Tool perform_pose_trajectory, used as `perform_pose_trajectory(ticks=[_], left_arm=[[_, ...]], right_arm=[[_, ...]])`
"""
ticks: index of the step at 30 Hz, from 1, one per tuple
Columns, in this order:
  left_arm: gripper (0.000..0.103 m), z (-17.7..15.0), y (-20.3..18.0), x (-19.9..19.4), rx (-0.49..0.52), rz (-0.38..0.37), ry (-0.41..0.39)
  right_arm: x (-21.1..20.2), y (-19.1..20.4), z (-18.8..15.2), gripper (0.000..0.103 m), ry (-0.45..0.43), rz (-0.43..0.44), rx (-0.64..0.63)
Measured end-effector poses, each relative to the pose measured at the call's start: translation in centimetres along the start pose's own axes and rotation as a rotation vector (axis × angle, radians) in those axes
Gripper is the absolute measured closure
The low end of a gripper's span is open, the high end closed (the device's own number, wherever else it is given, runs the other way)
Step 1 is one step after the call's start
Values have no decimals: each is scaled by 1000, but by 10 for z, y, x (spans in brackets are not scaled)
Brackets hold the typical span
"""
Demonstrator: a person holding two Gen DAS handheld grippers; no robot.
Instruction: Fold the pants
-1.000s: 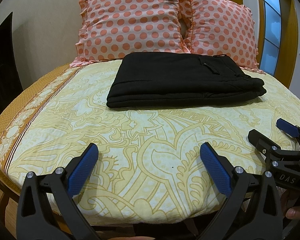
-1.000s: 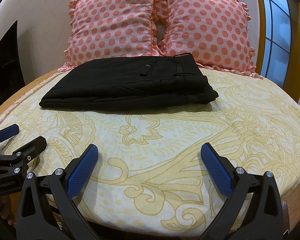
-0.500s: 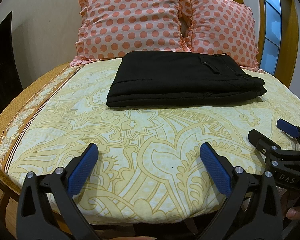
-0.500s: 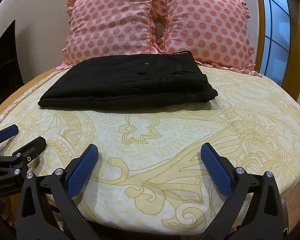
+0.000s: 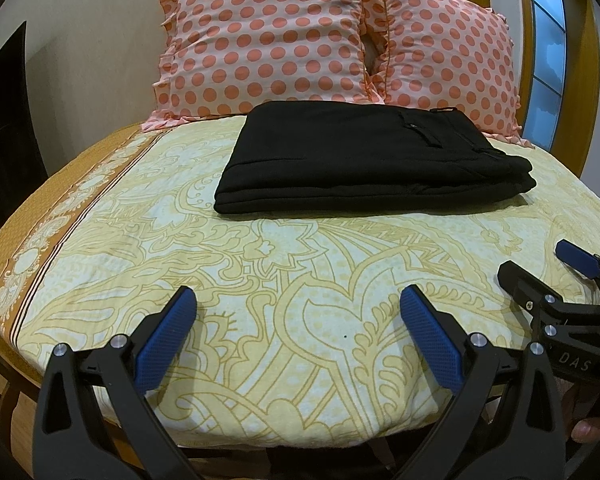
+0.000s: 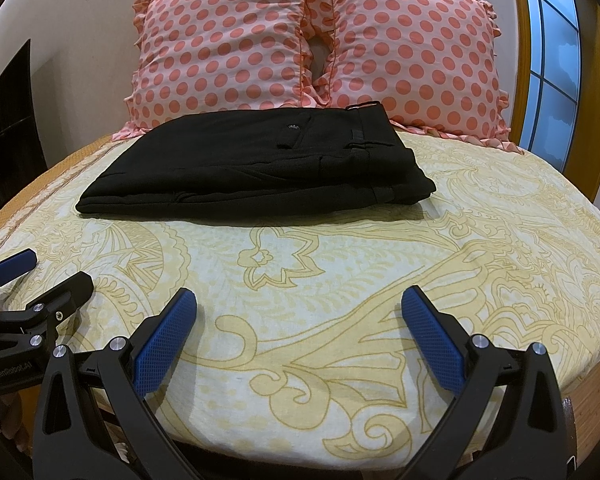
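Black pants (image 5: 364, 160) lie folded into a flat rectangular stack on the bed, in front of the pillows; the right wrist view shows the pants (image 6: 256, 168) with the waistband and a back pocket on top. My left gripper (image 5: 298, 336) hovers open over the near edge of the bed, well short of the pants, with nothing between its blue pads. My right gripper (image 6: 300, 336) is likewise open and empty near the front edge. Each gripper appears in the other's view: the right gripper (image 5: 540, 276) at right, the left gripper (image 6: 48, 272) at left.
The bed carries a cream and yellow patterned sheet (image 5: 300, 280) with an orange border (image 5: 40, 216) at the left. Two pink polka-dot pillows (image 6: 228, 44) (image 6: 416, 52) lean against the wall behind the pants. A window with a wooden frame (image 6: 556, 60) stands at the right.
Both views have shifted very slightly; the pants stay folded and still. Both grippers stay open.
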State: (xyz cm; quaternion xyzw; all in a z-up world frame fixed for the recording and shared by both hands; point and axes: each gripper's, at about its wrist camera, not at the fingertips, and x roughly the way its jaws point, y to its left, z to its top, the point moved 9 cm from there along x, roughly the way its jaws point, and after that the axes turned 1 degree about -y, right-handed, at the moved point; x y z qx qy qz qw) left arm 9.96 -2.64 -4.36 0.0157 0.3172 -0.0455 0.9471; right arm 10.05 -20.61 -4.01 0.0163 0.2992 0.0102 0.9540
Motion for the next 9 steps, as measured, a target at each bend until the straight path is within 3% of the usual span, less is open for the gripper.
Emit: perform_pose_trajectory(ticks=[9], left_arm=[[2,-2,0,0,12,-14,2]], right_arm=[[0,0,0,1,0,1,-1]])
